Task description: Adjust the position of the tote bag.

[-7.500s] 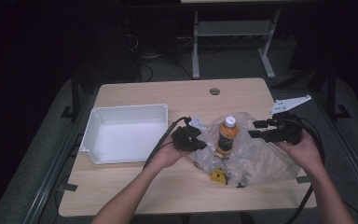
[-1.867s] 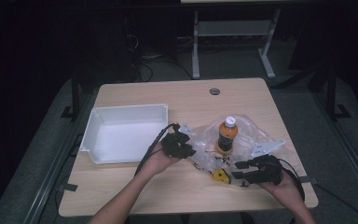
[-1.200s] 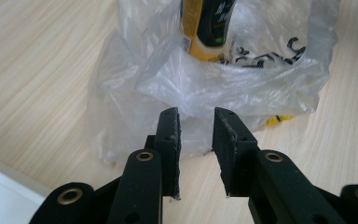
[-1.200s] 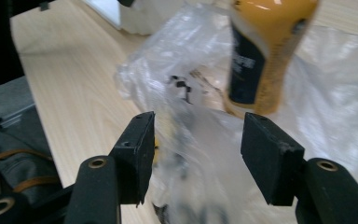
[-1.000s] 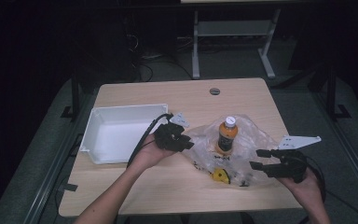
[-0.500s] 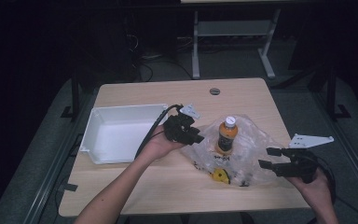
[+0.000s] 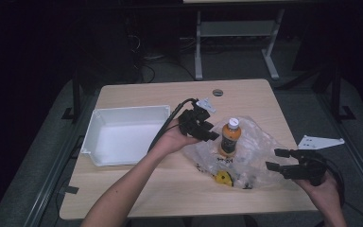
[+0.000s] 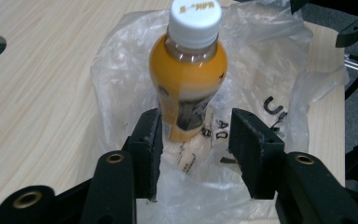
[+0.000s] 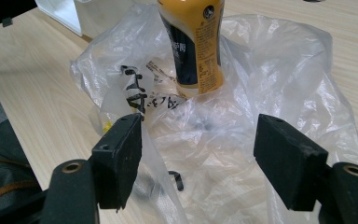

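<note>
Wooden table point(image 7: 170, 189), orange bottle point(image 7: 229, 137) on clear printed bag point(image 7: 260, 156), writing unreadable, left gripper point(image 7: 207, 132) and right gripper point(image 7: 276, 160) both just opening, empty.

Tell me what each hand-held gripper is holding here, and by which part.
Nothing is held. The left hand-held gripper is open in front of the bottle, its jaws just widening; the right hand-held gripper is open over the plastic bag.

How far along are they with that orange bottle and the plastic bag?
Done: the orange bottle stands upright on the spread-out clear plastic bag. In hand: nothing; the left gripper has just been opening its jaws beside the bottle, the right gripper has also been opening at the bag's edge. Left: the white tray holds nothing yet, perhaps the bottle's destination.
</note>
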{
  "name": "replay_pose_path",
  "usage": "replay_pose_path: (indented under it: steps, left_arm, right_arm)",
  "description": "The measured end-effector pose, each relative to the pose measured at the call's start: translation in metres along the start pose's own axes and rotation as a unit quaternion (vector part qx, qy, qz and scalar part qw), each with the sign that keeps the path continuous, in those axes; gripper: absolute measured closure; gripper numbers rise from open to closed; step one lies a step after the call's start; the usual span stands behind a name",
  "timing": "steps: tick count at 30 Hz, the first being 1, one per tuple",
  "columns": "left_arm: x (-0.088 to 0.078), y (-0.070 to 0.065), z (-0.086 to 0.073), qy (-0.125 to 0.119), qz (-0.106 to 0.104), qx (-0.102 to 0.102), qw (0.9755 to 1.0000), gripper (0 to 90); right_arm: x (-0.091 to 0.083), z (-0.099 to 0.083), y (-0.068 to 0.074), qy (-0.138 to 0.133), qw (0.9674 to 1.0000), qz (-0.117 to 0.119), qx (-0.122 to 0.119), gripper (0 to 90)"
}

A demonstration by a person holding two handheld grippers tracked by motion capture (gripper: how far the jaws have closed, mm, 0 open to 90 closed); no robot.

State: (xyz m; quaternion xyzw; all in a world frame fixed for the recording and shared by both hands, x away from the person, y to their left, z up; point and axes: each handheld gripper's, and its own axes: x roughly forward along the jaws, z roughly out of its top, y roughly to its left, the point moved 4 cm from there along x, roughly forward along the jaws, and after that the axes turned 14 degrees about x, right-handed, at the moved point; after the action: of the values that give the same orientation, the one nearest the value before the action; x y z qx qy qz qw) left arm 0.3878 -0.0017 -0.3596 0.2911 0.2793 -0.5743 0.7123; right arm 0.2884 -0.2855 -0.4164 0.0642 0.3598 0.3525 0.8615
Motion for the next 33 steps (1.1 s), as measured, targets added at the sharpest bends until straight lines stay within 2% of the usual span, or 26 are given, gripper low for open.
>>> replay_pose_path:
  steps: [4, 8, 10, 12, 16, 19, 33]
  left_arm:
    - [0.003, 0.001, 0.007, 0.000, -0.003, 0.009, 1.0000, 51.3]
    - [0.007, 0.002, 0.012, -0.002, -0.004, 0.007, 1.0000, 49.0]
    - [0.008, 0.004, 0.014, 0.002, -0.006, 0.014, 0.9999, 48.2]
    - [0.009, 0.004, 0.018, -0.001, -0.004, 0.009, 0.9999, 47.5]
    - [0.011, 0.007, 0.022, 0.001, -0.006, 0.017, 0.9998, 45.6]
    - [0.014, 0.009, 0.026, -0.003, -0.009, 0.013, 0.9999, 44.4]
    - [0.023, 0.010, 0.037, -0.001, -0.014, 0.022, 0.9997, 43.3]
  right_arm:
    - [-0.001, 0.000, -0.002, -0.002, 1.0000, 0.001, 0.004, 30.6]
    - [-0.003, 0.000, -0.003, -0.003, 1.0000, 0.000, 0.007, 29.5]
    - [-0.003, -0.001, -0.004, -0.004, 1.0000, 0.000, 0.007, 29.2]
    - [-0.004, -0.001, -0.004, -0.004, 0.9999, 0.000, 0.010, 29.0]
    - [-0.004, -0.001, -0.006, -0.004, 0.9999, -0.004, 0.009, 28.2]
    - [-0.005, -0.001, -0.007, -0.004, 0.9999, -0.004, 0.012, 27.4]
    - [-0.006, -0.001, -0.008, -0.005, 0.9999, -0.005, 0.013, 27.0]
